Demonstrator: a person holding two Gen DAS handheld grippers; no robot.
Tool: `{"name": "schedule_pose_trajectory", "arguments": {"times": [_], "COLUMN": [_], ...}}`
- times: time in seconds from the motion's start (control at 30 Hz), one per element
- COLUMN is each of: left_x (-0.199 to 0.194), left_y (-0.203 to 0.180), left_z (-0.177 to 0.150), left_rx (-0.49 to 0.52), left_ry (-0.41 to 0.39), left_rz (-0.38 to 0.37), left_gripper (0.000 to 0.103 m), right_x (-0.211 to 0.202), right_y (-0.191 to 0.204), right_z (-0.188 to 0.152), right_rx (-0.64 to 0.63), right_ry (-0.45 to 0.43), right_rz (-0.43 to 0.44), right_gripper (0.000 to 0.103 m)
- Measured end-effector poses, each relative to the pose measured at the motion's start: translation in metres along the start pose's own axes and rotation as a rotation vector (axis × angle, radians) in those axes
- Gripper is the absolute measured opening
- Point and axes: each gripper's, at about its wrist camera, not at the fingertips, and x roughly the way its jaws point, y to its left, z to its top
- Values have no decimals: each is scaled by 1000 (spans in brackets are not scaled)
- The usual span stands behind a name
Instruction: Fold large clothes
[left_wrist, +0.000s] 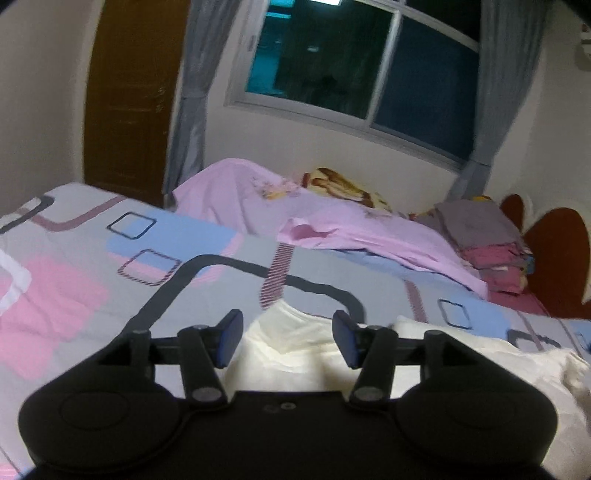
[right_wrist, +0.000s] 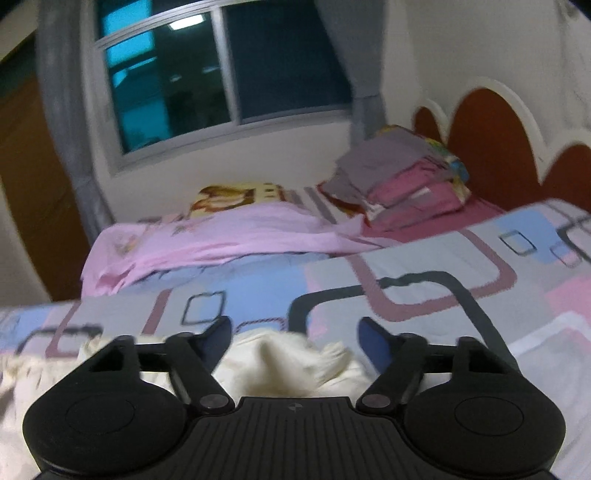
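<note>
Setting: a bedroom at night, seen from two cameras that look forward along the grippers over a bed (left_wrist: 92, 266).
Bed: covered with a sheet printed in grey, pink and blue blocks with dark outlined squares; it fills the lower half of both views.
Garment: a cream-white garment (left_wrist: 295, 339) lies crumpled on the bed, at its near edge, right in front of both grippers. In the right view the cloth (right_wrist: 280, 362) is blurred and bunched into a small peak.
Left gripper (left_wrist: 288, 339): jaws stand partly apart, blue pads facing each other. The garment lies below and between them, but the pads do not press on it.
Right gripper (right_wrist: 295, 339): jaws stand wide apart. The bunched cloth sits between them, and neither pad touches it as far as the blur allows.
Pink cloth (left_wrist: 332, 221): a loose pink cloth spread over the far side of the bed, well apart from the garment.
Stack (right_wrist: 406, 177): folded grey and maroon cloths piled at the far corner of the bed, near the headboard.
Headboard (right_wrist: 487, 140): dark red with scalloped white trim, at the bed's right end.
Window (left_wrist: 351, 62): dark glass above the far side of the bed, with grey curtains (left_wrist: 192, 110) tied back at both sides.
Door (left_wrist: 129, 92): brown wood, left of the window, beyond the bed.
</note>
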Motion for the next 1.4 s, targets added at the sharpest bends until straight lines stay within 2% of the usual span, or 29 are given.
{"name": "schedule_pose_trajectory", "arguments": {"times": [0.23,0.37,0.47,0.63,0.77,0.87,0.97,1.1,1.17,1.3,1.4], "left_x": [2,24,41,66,74,77,77,80,83,88,89], "left_y": [-49,-68,-73,-59,-57,-55,-53,-49,-50,-50,-52], "left_z": [-30,-39,-41,-50,-56,-59,-60,-63,-63,-63,-64], "left_rx": [156,164,173,150,157,152,146,135,135,122,138], "left_ry": [61,80,78,87,82,80,77,71,72,85,95], "left_rz": [-90,-87,-55,12,15,15,6,-5,0,1,15], "left_gripper": [52,51,51,53,55,55,56,59,60,61,62], "right_x": [7,26,40,74,96,95,93,98,103,116,116], "right_y": [71,97,102,84,56,43,28,6,4,1,3], "right_z": [-26,-33,-32,-37,-52,-49,-45,-49,-52,-54,-53], "right_rx": [-232,-279,-274,-264,-205,-159,-139,-38,-37,-19,-29], "right_ry": [19,22,24,68,109,87,66,86,83,148,161], "right_rz": [70,89,73,-8,-42,-63,-76,-38,-40,-43,-49], "right_gripper": [69,69,69,69,70,70,70,70,71,75,75]}}
